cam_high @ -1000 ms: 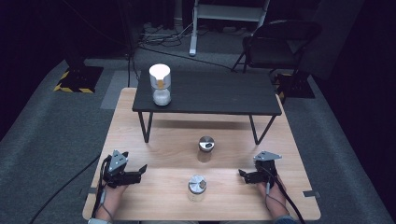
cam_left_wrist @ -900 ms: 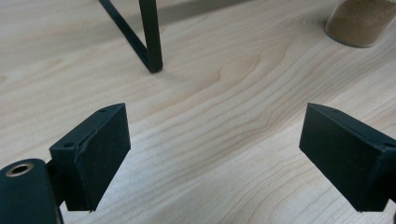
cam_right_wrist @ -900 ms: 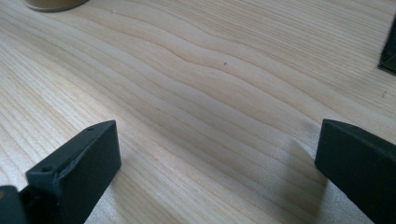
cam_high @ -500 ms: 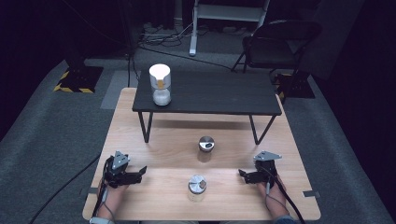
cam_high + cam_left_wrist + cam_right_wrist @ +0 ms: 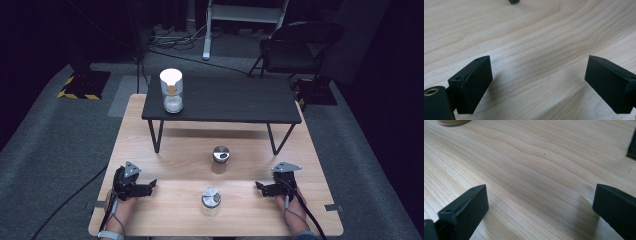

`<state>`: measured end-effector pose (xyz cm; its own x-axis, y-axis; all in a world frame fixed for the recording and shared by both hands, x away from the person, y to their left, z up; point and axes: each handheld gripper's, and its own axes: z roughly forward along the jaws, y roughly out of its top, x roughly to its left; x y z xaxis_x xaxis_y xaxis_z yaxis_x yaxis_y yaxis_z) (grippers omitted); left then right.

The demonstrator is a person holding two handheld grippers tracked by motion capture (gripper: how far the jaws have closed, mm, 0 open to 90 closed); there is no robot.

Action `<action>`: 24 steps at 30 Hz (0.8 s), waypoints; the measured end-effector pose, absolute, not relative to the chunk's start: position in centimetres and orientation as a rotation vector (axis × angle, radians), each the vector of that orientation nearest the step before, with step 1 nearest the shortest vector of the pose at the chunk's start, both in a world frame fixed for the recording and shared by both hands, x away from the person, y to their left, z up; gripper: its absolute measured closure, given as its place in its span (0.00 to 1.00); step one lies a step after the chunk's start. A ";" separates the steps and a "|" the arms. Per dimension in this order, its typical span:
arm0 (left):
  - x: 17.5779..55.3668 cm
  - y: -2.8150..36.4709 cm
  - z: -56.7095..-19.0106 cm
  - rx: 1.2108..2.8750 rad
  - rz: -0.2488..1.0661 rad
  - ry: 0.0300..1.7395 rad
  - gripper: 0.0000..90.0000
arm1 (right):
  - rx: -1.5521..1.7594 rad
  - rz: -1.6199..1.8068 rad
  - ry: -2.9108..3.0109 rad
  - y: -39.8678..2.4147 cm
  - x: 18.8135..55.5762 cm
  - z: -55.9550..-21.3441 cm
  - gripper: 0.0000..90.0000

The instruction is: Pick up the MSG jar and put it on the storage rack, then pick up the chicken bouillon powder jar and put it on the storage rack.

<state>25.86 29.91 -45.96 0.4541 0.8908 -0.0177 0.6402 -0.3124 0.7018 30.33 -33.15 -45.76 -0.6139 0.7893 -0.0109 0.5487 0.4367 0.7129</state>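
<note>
- Left gripper (image 5: 145, 189) and right gripper (image 5: 264, 188): jaws spread, empty, resting low on the table (image 5: 165, 150).
- Near jar (image 5: 211, 200) stands between them; far jar (image 5: 220, 158) beyond.
- Risk: a sideways sweep could topple the near jar.

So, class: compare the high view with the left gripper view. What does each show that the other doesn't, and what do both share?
High view alone: two jars, the black shelf with a lamp, and the right hand-held gripper. Left gripper view alone: close wood grain between its wide-open jaws. Both: the left hand-held gripper and the wooden table.
</note>
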 end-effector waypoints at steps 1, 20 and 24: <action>25.9 29.9 -46.0 2.062 0.499 1.271 0.08 | 1.143 0.978 2.351 -33.1 30.3 -45.8 0.00; 26.0 29.8 -45.9 2.073 0.495 1.264 0.06 | 1.141 0.977 2.356 -33.2 30.5 -45.7 0.00; 26.0 29.7 -46.0 2.072 0.496 1.267 0.04 | 1.141 0.977 2.356 -33.2 30.5 -45.7 0.00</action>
